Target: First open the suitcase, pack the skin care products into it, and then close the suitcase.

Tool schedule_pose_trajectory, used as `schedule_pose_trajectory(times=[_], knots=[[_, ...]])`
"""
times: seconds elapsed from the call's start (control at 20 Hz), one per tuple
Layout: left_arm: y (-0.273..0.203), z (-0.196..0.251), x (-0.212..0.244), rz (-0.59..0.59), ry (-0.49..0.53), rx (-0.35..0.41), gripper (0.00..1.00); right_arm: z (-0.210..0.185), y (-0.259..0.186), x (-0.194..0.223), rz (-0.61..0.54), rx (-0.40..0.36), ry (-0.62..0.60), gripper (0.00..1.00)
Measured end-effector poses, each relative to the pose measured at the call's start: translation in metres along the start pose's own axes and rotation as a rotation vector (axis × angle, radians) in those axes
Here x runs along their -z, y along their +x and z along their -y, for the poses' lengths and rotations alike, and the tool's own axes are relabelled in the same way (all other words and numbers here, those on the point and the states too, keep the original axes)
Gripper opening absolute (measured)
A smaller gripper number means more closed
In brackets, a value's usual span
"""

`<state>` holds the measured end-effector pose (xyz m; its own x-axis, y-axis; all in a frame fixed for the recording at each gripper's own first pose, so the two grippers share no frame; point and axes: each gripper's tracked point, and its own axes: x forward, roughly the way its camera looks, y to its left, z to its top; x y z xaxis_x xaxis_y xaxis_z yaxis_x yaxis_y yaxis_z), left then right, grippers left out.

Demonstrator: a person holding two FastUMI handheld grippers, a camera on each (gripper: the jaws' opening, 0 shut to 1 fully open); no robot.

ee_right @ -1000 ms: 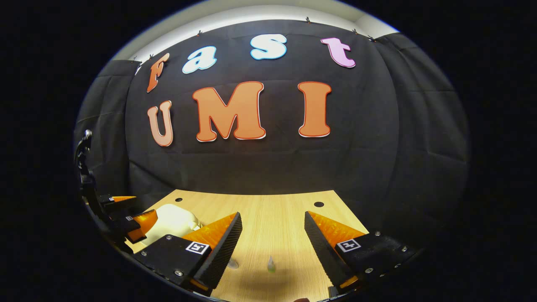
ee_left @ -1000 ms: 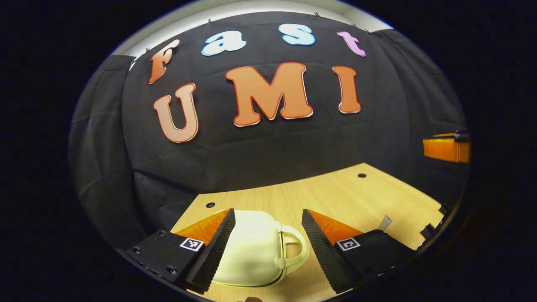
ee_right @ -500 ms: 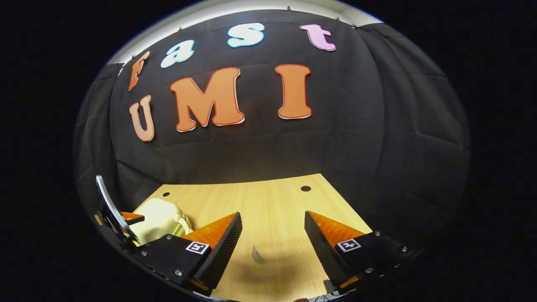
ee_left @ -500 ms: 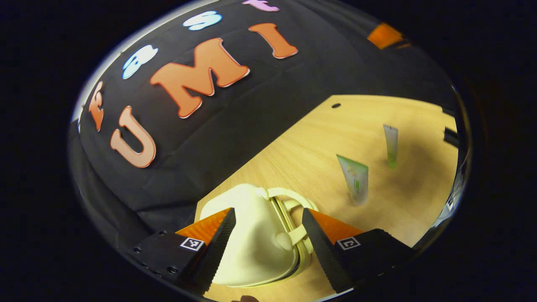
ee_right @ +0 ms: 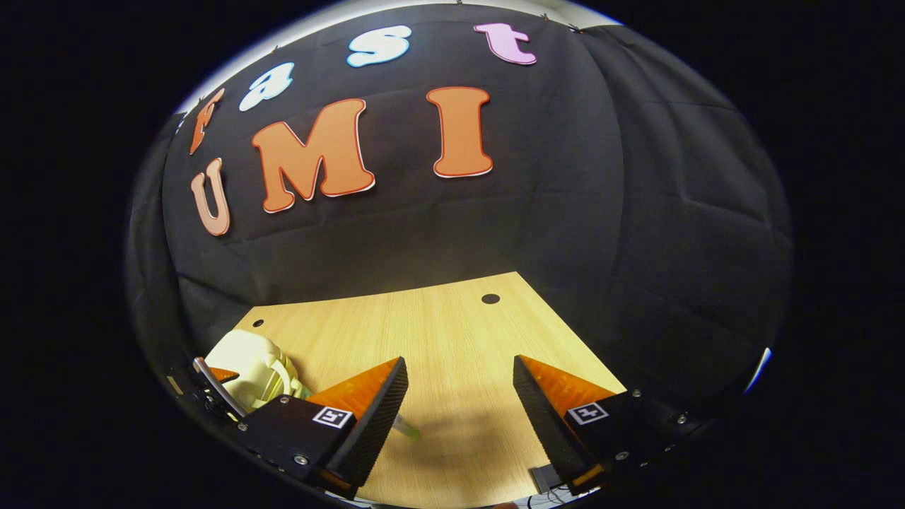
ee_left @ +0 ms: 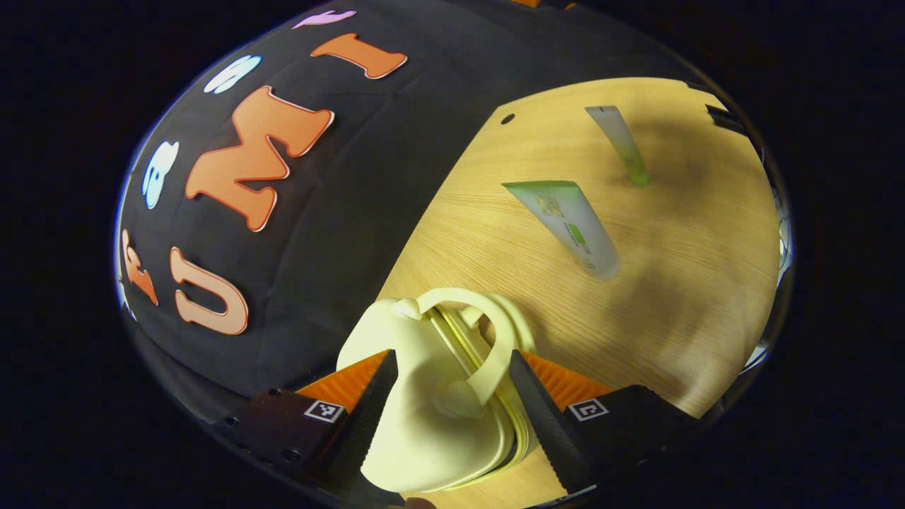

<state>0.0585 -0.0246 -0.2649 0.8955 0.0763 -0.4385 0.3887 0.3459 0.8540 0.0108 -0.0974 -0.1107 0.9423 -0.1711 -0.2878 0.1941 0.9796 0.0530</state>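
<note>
Cream plastic fills the space between the left gripper's [ee_left: 449, 406] two fingers: a small suitcase [ee_left: 424, 410] with rounded corners and a looped carry handle [ee_left: 488, 346]. Both fingers sit against the case's sides, one on each face, so the gripper appears to pinch it. The case seems closed, its two halves stacked with a thin seam showing between them. It sits on a light wooden table [ee_left: 672, 283], close to the table's back edge where the black cloth wall [ee_left: 368, 184] comes down.

Past the suitcase, on open tabletop, stand two skin care tubes. The nearer, wider tube [ee_left: 569, 226] has a green band and a small printed label too blurred to read. The farther, slimmer tube [ee_left: 622, 145] has a green end. The two are apart from each other and from the case, with bare wood around them.

In the right gripper view, the right gripper [ee_right: 459, 410] is spread wide with nothing between its fingers, hovering over bare table. The suitcase [ee_right: 247, 367] lies off to its left, near the wall, with the other gripper beside it
</note>
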Motion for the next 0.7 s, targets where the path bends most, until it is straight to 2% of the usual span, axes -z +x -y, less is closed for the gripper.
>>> schedule_pose_trajectory(times=[0.25, 0.4, 0.6, 0.7], knots=[[0.014, 0.003, -0.003, -0.015, 0.075, 0.001, 0.98, 0.006, 0.008, 0.005, -0.022, 0.009, 0.011, 0.95], [0.026, 0.002, 0.006, -0.071, 0.068, 0.018, 0.98, 0.007, 0.013, 0.008, -0.035, 0.013, 0.020, 0.95], [0.033, 0.005, 0.001, -0.071, 0.088, 0.048, 0.98, 0.005, 0.018, 0.009, -0.043, 0.012, 0.027, 0.95], [0.035, 0.015, 0.002, -0.095, 0.080, 0.085, 0.90, 0.003, 0.020, 0.009, -0.048, 0.006, 0.026, 0.95]])
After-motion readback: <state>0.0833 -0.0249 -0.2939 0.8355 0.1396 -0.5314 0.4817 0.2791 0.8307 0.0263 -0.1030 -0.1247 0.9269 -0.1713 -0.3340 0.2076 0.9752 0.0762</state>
